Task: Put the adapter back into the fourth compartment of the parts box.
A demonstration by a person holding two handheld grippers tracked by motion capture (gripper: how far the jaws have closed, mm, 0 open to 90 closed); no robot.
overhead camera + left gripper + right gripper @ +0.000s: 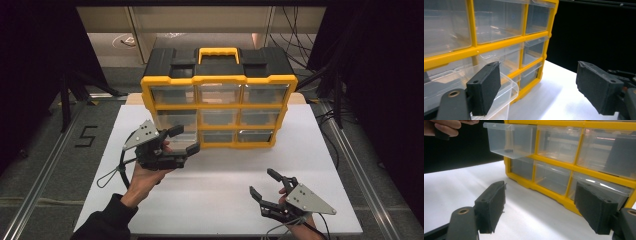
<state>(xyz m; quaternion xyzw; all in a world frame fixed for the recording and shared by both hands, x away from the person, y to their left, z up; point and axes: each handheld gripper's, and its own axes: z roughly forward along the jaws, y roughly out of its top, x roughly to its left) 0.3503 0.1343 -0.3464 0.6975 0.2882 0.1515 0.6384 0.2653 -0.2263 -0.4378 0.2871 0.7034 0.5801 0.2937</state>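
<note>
A: Clear drawer (pixel 511 138): is it seen drawn out of the yellow organizer (pixel 218 80), at the cabinet's left column, middle row?

B: It is; a small dark piece (pixel 508 150) is seen lying inside it.

A: How is the left gripper (pixel 182 139) shown?

B: Jaws spread wide beside the drawer's front, nothing clamped.

A: And the right gripper (pixel 263 184)?

B: Held wide open, well in front of the cabinet, above the white table (pixel 220 200).
</note>
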